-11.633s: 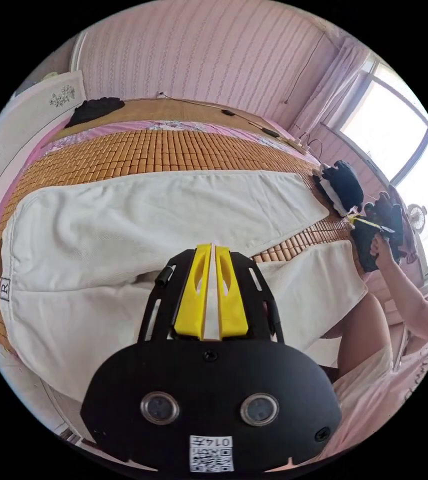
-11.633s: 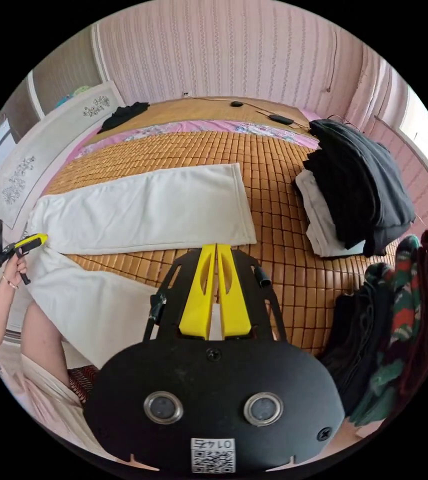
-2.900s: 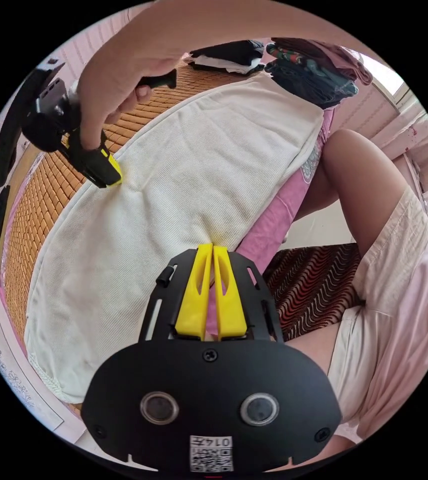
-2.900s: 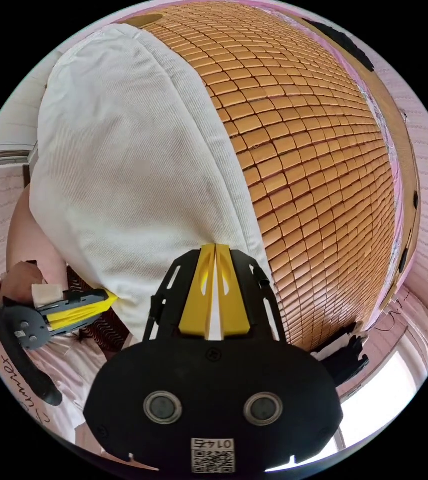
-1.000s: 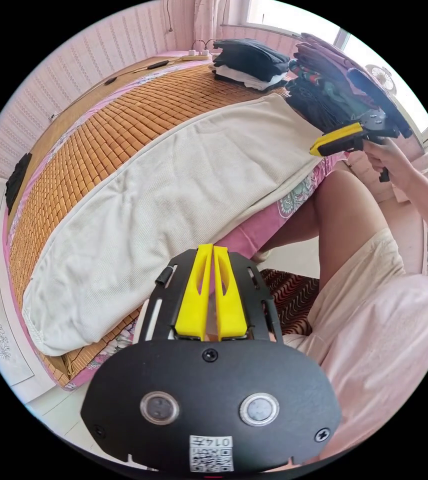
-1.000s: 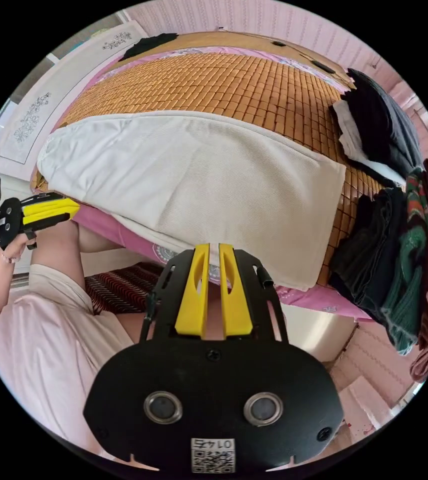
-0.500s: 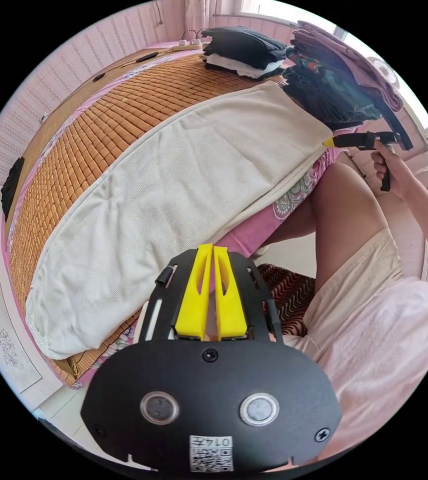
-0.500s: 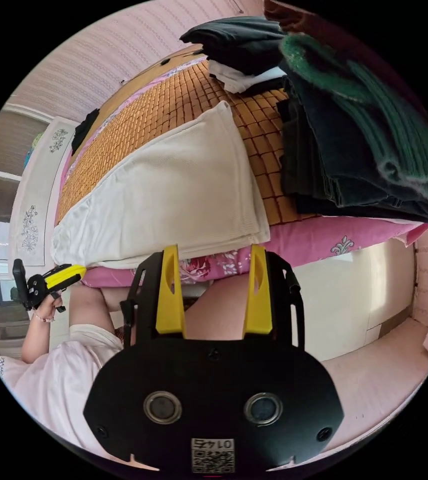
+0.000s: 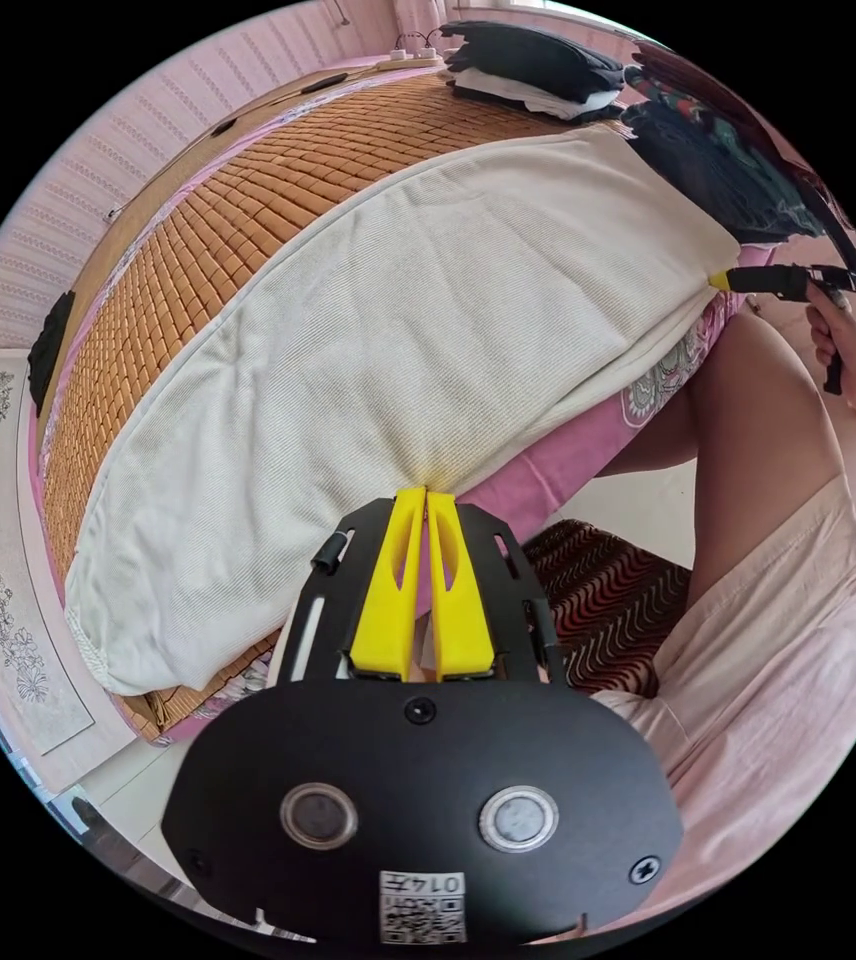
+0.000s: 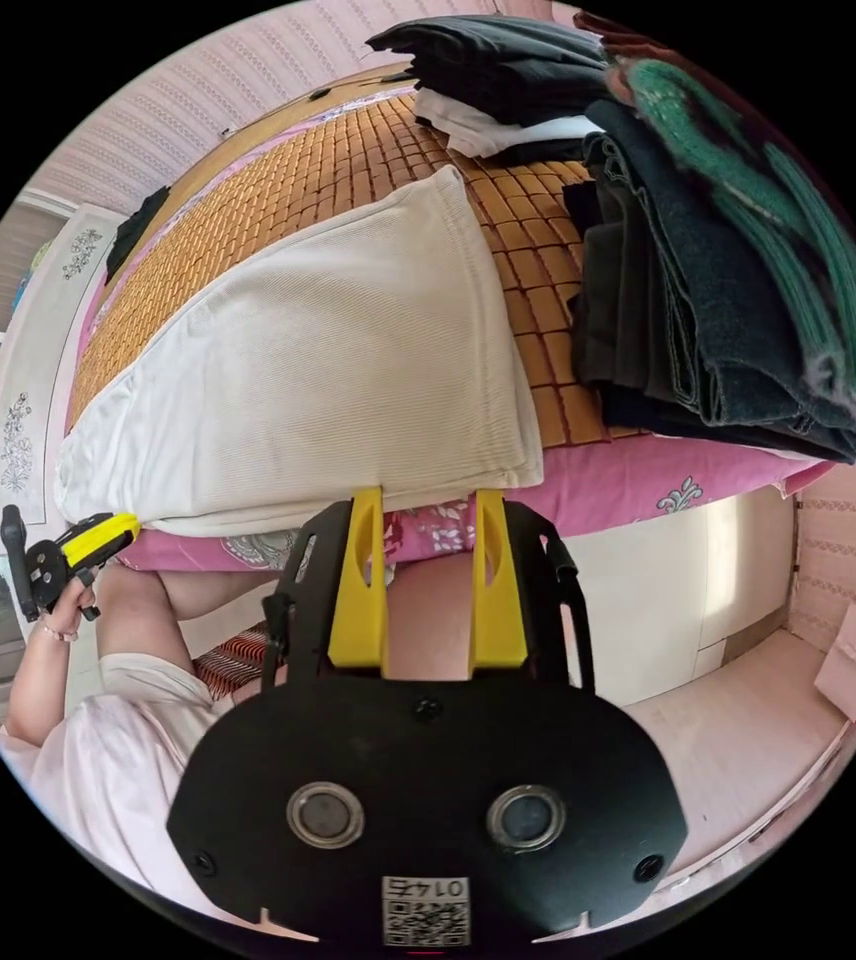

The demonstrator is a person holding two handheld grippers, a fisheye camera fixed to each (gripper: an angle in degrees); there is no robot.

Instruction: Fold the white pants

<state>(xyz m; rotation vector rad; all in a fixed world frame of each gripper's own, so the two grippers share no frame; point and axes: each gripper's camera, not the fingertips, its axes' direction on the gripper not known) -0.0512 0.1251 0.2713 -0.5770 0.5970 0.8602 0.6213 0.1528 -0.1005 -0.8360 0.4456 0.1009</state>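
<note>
The white pants (image 9: 398, 300) lie folded lengthwise, one leg on the other, along the near edge of the bamboo mat (image 9: 248, 190). My left gripper (image 9: 425, 492) is shut, its yellow tips touching the pants' near edge; I cannot tell if cloth is pinched. The right gripper view shows the left gripper (image 10: 130, 521) at the waist end of the pants (image 10: 328, 370). My right gripper (image 10: 428, 495) is open, its tips just below the pants' near edge by the leg-hem corner. In the left gripper view the right gripper (image 9: 720, 283) points at that corner.
Folded dark clothes (image 10: 508, 60) are stacked beyond the hems, and a pile of dark and green knitwear (image 10: 748, 250) sits beside them. A pink flowered sheet (image 10: 648, 470) hangs over the bed edge. The person's leg (image 9: 758, 430) and a striped rug (image 9: 608, 610) are below.
Both grippers have come closer to the pants. The left gripper's shut tips now reach the near edge. The right gripper's jaws have narrowed a little and sit at the hem corner.
</note>
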